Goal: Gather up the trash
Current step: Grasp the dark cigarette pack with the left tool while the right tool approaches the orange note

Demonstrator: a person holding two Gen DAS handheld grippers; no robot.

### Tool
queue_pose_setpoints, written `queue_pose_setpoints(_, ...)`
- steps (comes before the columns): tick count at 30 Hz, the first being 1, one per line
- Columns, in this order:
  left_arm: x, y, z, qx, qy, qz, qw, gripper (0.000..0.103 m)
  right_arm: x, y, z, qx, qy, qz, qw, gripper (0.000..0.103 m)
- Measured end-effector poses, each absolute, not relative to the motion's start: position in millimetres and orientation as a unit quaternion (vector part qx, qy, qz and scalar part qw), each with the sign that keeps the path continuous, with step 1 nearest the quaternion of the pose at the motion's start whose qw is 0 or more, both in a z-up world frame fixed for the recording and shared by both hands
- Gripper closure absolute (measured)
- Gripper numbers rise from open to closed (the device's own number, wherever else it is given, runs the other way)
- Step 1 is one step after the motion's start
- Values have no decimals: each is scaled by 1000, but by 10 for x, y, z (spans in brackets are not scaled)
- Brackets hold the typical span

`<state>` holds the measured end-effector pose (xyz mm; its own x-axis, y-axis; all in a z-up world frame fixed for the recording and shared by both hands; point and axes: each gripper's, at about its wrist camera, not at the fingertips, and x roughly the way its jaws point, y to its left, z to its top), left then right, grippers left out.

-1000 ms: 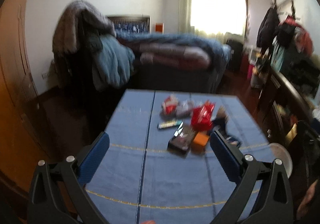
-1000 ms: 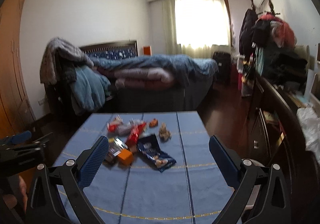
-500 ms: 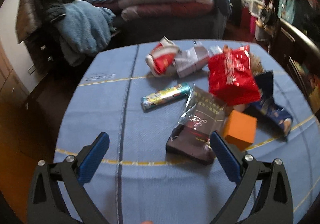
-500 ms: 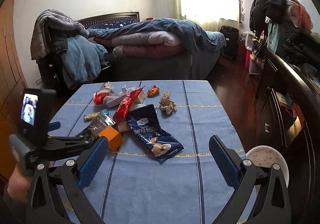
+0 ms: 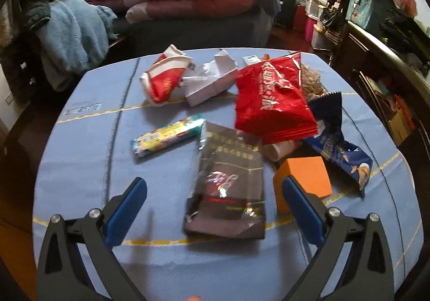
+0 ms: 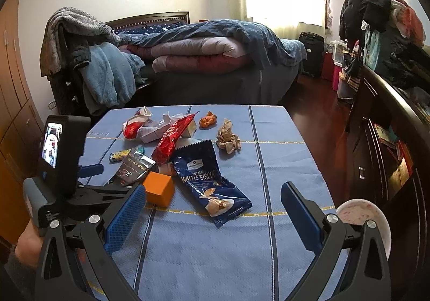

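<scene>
1. Left gripper point(image 5: 213, 195): jaws spread wide, nothing held, hovering low over the near end of the dark foil pouch point(image 5: 228, 182).
2. Right gripper point(image 6: 213, 200): jaws wide apart, empty, above the table point(image 6: 290, 156) near the blue waffle biscuit bag point(image 6: 208, 181).
3. Trash sits clustered mid-table: orange box point(image 5: 303, 180) just right of the pouch, red snack bag point(image 5: 271, 99) behind it, candy tube point(image 5: 168, 137) to the left, crumpled brown paper point(image 6: 228, 138) farther right.

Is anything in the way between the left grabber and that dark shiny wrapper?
Nothing visible is. The left gripper is open, and the dark wrapper lies flat on the blue tablecloth right between its fingers. The orange box sits just beside its right finger.
</scene>
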<state>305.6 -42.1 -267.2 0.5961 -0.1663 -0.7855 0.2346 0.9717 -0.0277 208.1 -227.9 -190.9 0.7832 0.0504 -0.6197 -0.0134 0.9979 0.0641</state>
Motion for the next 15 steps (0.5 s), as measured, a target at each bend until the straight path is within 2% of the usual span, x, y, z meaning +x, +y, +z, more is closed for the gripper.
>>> queue_pose_setpoints(10, 3109, -445, -2720, 2, 430, -134, 893, 5, 2250, -2300, -2006, 31, 353, 18, 935, 3)
queue_pose_setpoints(11, 3105, -440, -2723, 3, 431, -132, 893, 12, 2276, -2296, -2019, 30, 356, 18, 934, 3)
queue_pose_setpoints(13, 3120, -409, -2735, -7, 437, -138, 889, 16, 2306, -2286, -2041, 28, 358, 19, 933, 3)
queue_pose_setpoints(15, 3154, -369, -2751, -14, 443, -143, 885, 27, 2331, -2275, -2054, 30, 360, 22, 932, 3)
